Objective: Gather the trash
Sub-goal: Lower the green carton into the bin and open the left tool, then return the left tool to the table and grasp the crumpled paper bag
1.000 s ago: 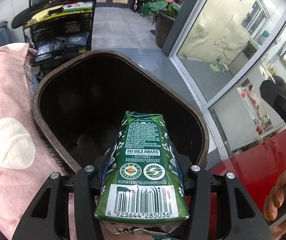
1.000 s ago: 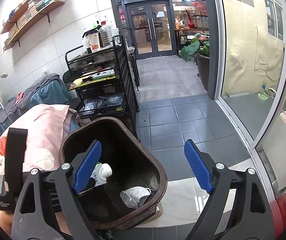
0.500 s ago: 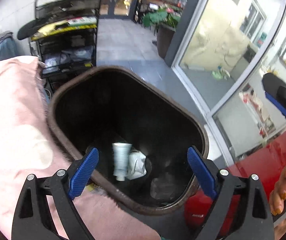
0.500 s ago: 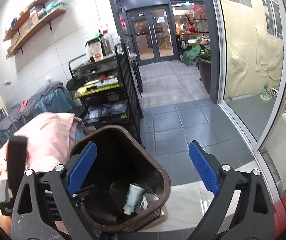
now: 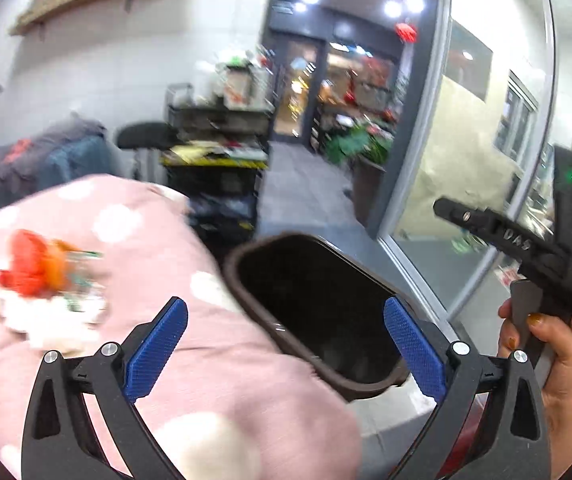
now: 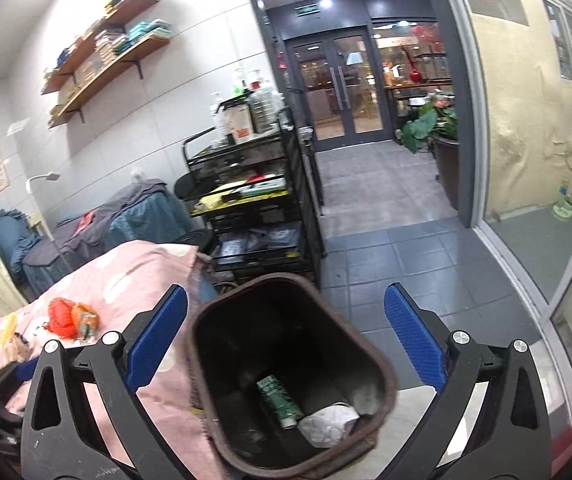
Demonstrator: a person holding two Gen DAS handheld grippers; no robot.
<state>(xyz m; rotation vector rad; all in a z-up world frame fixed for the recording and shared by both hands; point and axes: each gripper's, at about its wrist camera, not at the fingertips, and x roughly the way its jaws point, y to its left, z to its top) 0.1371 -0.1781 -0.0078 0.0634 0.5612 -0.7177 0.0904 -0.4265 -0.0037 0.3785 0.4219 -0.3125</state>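
Trash bin (image 6: 286, 380) holds green carton (image 6: 278, 398), crumpled paper (image 6: 327, 420); both hand-held grippers, left (image 5: 284, 350) and right (image 6: 284, 346), opening, empty; next: approach red wrapper (image 6: 64, 317) on pink bed (image 6: 142, 268) squarely.

Dark brown trash bin (image 6: 381, 376) standing open beside pink cloth, green carton (image 6: 278, 400) and crumpled white paper (image 6: 327, 424) lying inside

Left wrist view is all motion smear, so the orange-red stuff (image 5: 42, 268) on the pink blanket (image 5: 214, 384) is unreadable, and the bin (image 5: 246, 280) bottom is just black.
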